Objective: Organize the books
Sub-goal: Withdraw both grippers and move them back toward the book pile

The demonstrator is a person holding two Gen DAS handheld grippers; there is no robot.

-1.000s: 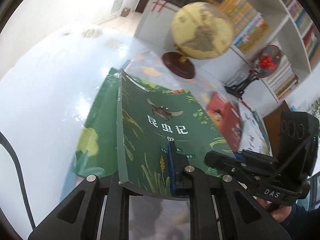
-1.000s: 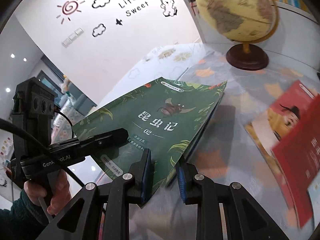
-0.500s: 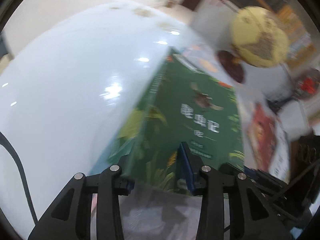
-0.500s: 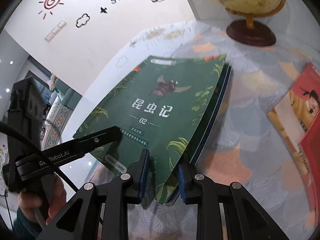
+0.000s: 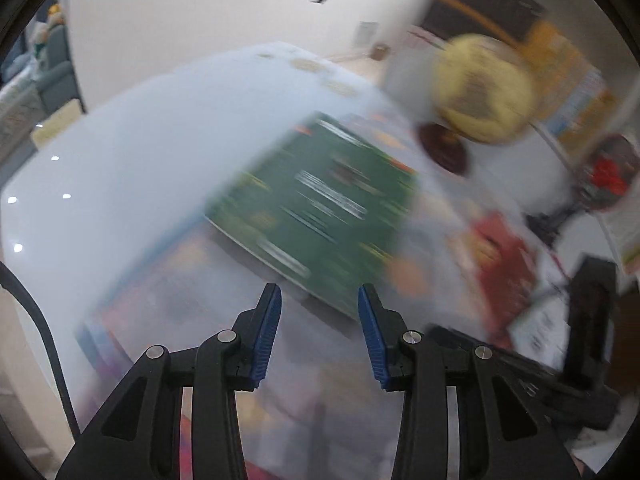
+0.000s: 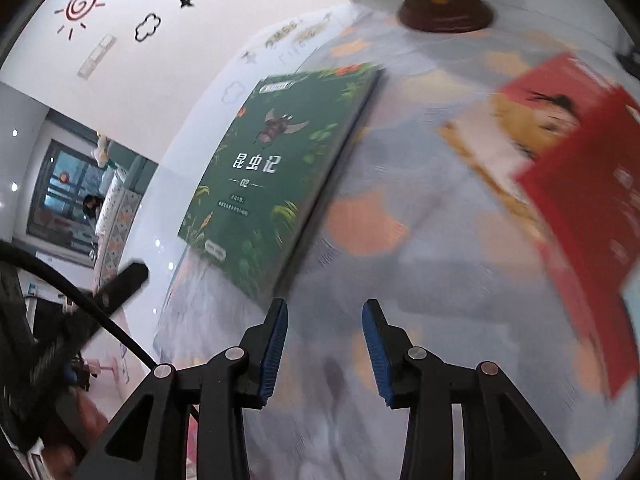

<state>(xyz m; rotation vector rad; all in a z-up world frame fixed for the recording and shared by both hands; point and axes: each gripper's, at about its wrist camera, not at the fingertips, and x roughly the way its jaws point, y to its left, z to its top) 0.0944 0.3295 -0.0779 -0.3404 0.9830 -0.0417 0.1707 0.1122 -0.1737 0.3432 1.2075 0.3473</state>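
Seen from the right wrist camera and read from nine o'clock across to three, the left gripper [image 6: 120,284] shows first as a dark, blurred bar at about eight o'clock, a hand [image 6: 86,420] under it at seven. In its own view the left gripper [image 5: 319,300] has its jaws apart and narrowing slightly, with nothing between the blue pads; only bare table [image 5: 120,184] lies in the gap. Next comes the green book [image 6: 276,172], lying flat on the pale patterned tablecloth [image 6: 420,264], its long axis running from seven toward one o'clock, its near corner just beyond the tip of the right gripper's left finger [image 6: 276,332] and clear of it. In the left wrist view the green book [image 5: 320,208] is badly smeared but sits at twelve o'clock from the jaws, apart from them. The right gripper [image 6: 325,320], at six o'clock, has its jaws opening, moderately wide, nothing between them but cloth. At twelve to one o'clock stands the globe [image 6: 444,12], of which only the dark round base and a strip of yellow sphere show. At three o'clock lies a red book [image 6: 588,200] overlapping a yellow-covered book [image 6: 508,136], both blurred.
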